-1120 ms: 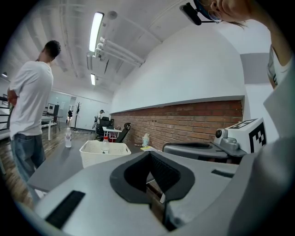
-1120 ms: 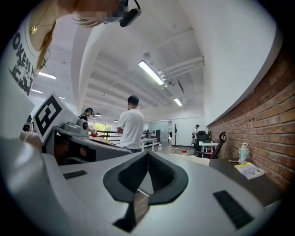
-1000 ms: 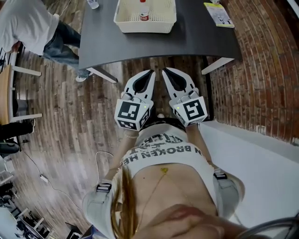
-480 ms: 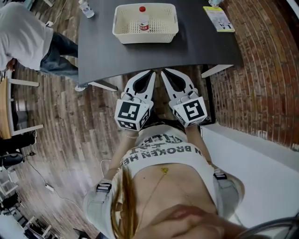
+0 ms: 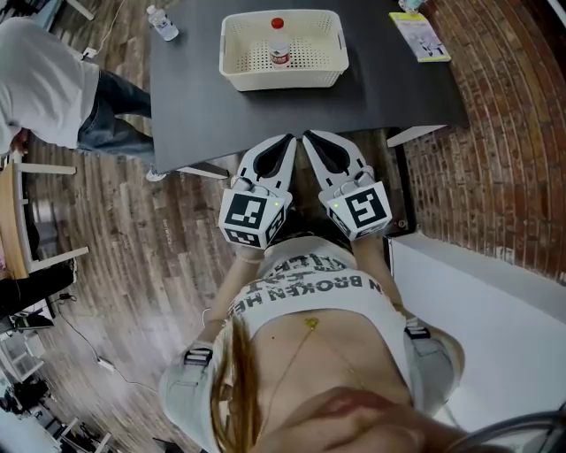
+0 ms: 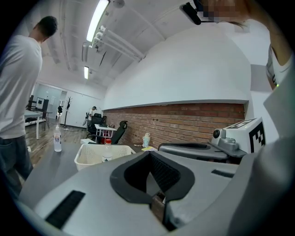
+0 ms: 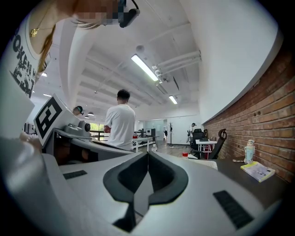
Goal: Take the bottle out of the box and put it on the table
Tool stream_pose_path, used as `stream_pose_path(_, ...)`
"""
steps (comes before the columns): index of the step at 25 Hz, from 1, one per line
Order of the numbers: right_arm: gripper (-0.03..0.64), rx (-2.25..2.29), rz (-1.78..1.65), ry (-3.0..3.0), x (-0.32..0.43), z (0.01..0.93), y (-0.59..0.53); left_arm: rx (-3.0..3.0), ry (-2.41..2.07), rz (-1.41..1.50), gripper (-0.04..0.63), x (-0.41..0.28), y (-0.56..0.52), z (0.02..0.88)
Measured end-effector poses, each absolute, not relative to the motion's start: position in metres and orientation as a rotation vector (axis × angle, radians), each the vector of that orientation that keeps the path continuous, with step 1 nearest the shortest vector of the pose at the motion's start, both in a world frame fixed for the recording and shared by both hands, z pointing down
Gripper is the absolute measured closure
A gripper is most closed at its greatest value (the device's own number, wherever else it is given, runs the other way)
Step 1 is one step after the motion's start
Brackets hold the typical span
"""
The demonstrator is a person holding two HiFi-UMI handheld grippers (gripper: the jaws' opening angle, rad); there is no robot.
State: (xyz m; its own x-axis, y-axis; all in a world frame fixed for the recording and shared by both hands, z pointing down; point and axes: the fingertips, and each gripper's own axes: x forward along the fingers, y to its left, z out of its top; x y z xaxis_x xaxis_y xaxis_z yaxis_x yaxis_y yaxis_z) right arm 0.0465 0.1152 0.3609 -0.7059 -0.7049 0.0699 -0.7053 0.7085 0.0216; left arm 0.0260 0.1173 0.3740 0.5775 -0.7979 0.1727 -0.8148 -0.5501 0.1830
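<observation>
A clear bottle [image 5: 278,42] with a red cap stands upright in a cream perforated basket [image 5: 240,76] on the dark grey table [image 5: 380,84]. My left gripper [image 5: 287,141] and right gripper [image 5: 309,138] are held side by side before the table's near edge, both shut and empty, well short of the basket. In the left gripper view the basket [image 6: 87,159] and the bottle [image 6: 107,152] lie ahead and to the left, beyond my shut left gripper [image 6: 148,155]. The right gripper view shows my right gripper [image 7: 147,156] with its jaws together.
A second bottle [image 5: 163,22] stands at the table's far left corner, next to a person in a white shirt [image 5: 44,84]. A yellow booklet [image 5: 423,35] lies at the table's far right. A brick-patterned surface [image 5: 495,159] runs along the right, and a chair [image 5: 13,212] stands at left.
The table and basket have drawn nearer and lower in the head view as I move toward them. Both grippers stay shut and side by side.
</observation>
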Motion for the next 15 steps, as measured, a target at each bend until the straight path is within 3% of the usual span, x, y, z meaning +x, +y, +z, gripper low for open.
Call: stream_pose_path(15,0.607,1.144,0.026,-2.824,0.031,0.368,0.082,2.511,-1.359,0.094,0.589,0.003,0.087,0.384)
